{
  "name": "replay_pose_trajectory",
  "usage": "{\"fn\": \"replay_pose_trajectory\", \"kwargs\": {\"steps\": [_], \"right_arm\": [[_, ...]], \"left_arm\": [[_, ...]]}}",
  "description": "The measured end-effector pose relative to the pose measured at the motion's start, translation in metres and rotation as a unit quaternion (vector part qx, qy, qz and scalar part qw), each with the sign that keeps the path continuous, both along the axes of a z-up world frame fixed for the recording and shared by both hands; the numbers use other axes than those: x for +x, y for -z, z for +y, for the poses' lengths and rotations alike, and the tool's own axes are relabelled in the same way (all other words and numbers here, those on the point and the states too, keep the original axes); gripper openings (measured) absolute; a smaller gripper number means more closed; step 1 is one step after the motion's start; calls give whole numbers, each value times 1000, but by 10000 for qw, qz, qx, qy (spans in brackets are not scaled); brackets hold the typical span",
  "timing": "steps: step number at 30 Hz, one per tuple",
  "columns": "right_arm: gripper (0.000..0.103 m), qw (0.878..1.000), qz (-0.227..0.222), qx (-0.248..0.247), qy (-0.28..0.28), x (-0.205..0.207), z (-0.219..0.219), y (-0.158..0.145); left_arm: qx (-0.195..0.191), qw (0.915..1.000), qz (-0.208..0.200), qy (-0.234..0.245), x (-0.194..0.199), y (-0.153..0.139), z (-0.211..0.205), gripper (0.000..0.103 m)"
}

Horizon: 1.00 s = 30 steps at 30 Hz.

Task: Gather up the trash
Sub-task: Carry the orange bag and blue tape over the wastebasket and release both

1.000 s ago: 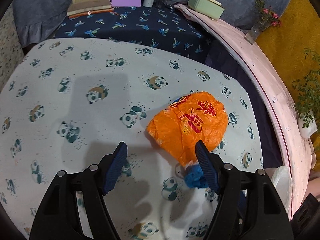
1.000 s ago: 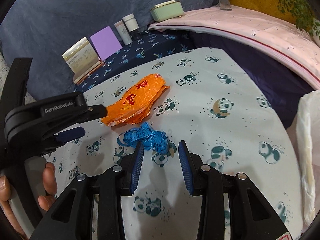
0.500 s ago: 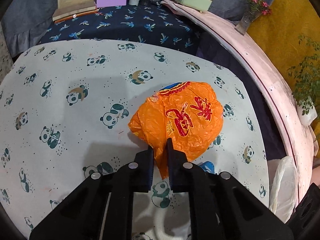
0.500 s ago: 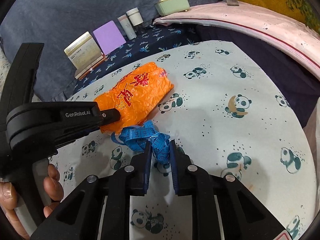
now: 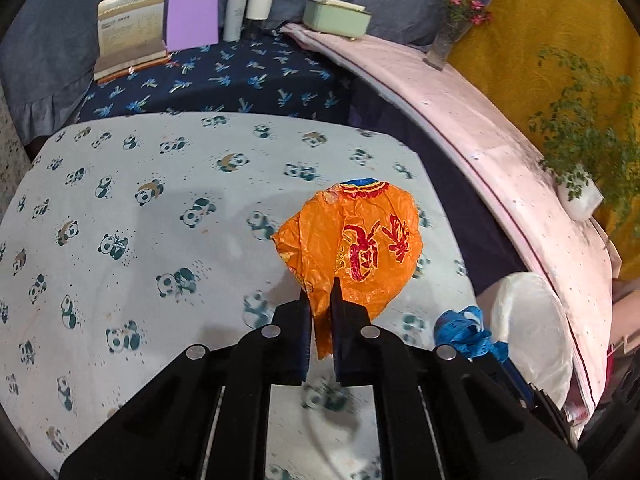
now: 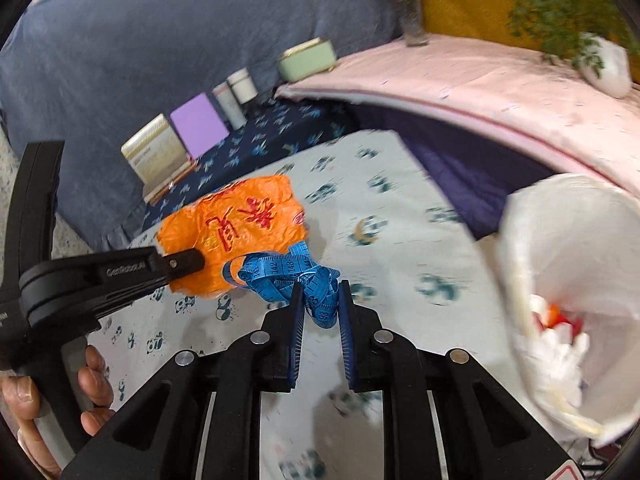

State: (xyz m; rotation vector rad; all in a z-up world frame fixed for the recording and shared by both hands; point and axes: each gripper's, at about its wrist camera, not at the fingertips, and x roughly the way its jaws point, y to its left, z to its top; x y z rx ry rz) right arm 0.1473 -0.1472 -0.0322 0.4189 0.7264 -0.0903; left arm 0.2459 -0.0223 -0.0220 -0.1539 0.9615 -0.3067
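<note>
Two trash items, one bin bag, two grippers. Left gripper (image 5: 320,304) jaws clamped on the lower edge of one orange wrapper (image 5: 354,246), lifted above the panda cloth (image 5: 132,216); its long axis runs away from the gripper, blue-trimmed end farthest. Right gripper (image 6: 320,300) jaws pinch one bunched blue tape (image 6: 290,270), touching the wrapper. White bag (image 6: 568,280) open at right, holding white and red scraps.

The wrapper (image 5: 352,248) hung above the bed (image 5: 120,200), left of the tape measure (image 6: 288,272); the bin (image 6: 560,280) stood right.
</note>
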Motion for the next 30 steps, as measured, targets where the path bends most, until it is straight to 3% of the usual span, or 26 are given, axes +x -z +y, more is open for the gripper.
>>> {"fn": "replay_pose_trajectory", "kwargs": {"steps": [15,30], "right_arm": [[16,9945,-500,-7,925,-102,-77,-38],[16,9810,-642,134,1828,-172,-150,-35]], "left_arm": [[101,9943,-465,952,-92,-47,-99,8],[281,9826,-550,1753,-138,-48,-189,8]]}}
